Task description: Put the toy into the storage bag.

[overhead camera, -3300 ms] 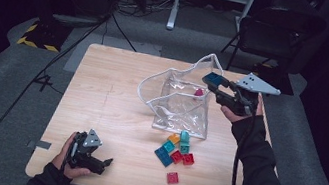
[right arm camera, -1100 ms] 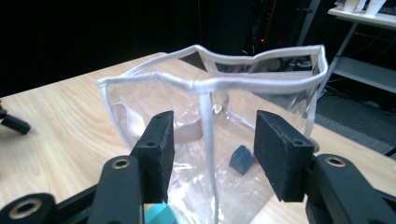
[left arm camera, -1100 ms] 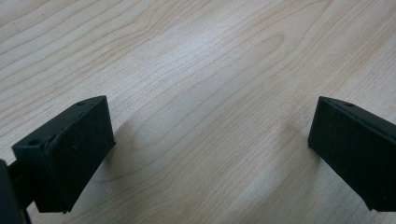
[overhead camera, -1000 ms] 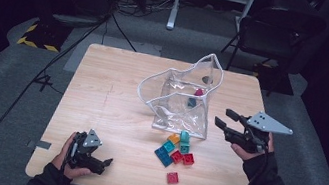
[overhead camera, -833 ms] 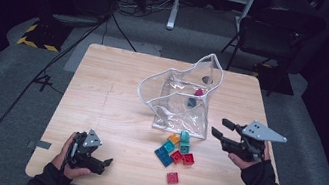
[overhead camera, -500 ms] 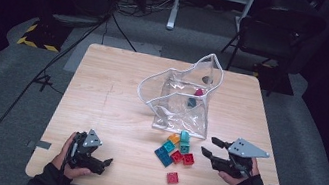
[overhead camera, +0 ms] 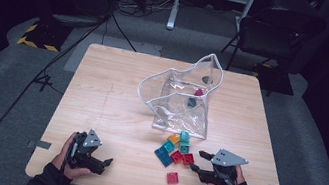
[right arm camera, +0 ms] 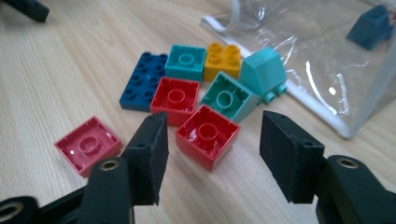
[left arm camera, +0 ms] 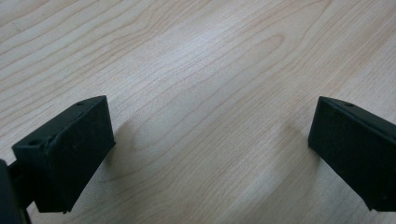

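Observation:
A cluster of toy bricks lies in front of a clear plastic bag (overhead camera: 184, 113): two red ones (overhead camera: 187, 158) (right arm camera: 176, 99), a blue plate (right arm camera: 142, 81), teal ones (right arm camera: 186, 61) and an orange one (right arm camera: 224, 58). A pinkish-red brick (overhead camera: 172, 177) (right arm camera: 88, 144) lies apart, nearer the front edge. My right gripper (overhead camera: 198, 161) (right arm camera: 212, 140) is low over the table, just right of the cluster. Its jaws have just been opening and stand open, with the nearest red brick (right arm camera: 207, 135) just beyond their tips, untouched. My left gripper (overhead camera: 105, 163) (left arm camera: 210, 140) rests open on bare wood at the front left.
Inside the bag lie a dark blue brick (overhead camera: 191, 102) (right arm camera: 371, 28) and a pink one (overhead camera: 199, 92). The wooden table (overhead camera: 111, 94) ends close in front of both hands. A dark chair (overhead camera: 274, 30) and cables stand on the floor beyond the far edge.
My right gripper has come down from beside the bag to the table by the bricks, moving toward the front edge, and its jaws stand wider. The left gripper has stayed put.

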`<state>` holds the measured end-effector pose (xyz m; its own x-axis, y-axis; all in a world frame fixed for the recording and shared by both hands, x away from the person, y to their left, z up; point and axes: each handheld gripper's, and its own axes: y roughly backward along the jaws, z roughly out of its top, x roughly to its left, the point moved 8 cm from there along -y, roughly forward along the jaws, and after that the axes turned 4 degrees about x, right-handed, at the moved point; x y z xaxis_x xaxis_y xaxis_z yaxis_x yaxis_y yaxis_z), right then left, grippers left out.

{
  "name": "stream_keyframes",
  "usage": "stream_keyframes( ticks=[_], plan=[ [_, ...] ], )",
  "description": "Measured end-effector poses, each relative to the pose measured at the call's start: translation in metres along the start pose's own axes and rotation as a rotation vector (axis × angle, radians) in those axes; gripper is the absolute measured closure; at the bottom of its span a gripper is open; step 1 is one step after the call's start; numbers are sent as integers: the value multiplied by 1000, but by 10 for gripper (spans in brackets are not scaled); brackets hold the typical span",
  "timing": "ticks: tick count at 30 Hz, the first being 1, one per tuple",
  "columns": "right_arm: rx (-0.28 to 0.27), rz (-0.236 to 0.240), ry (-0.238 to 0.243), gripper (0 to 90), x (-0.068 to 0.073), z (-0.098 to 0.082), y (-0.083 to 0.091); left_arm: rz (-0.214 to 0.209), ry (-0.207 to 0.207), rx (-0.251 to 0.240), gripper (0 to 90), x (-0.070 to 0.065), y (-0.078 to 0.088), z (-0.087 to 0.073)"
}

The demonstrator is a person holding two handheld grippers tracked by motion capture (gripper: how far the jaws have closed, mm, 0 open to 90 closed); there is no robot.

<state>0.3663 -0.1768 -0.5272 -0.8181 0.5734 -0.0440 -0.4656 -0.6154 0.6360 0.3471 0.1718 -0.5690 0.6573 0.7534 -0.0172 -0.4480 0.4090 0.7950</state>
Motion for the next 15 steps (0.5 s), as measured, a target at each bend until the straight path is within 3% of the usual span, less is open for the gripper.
stream_keyframes(
  ticks=[4,15],
  plan=[
    [22,15,19,373,4,-6,-9,0,0,0,5,0,0,0],
    [47,21,-14,341,-3,-15,-26,0,0,0,5,0,0,0]
  ],
)
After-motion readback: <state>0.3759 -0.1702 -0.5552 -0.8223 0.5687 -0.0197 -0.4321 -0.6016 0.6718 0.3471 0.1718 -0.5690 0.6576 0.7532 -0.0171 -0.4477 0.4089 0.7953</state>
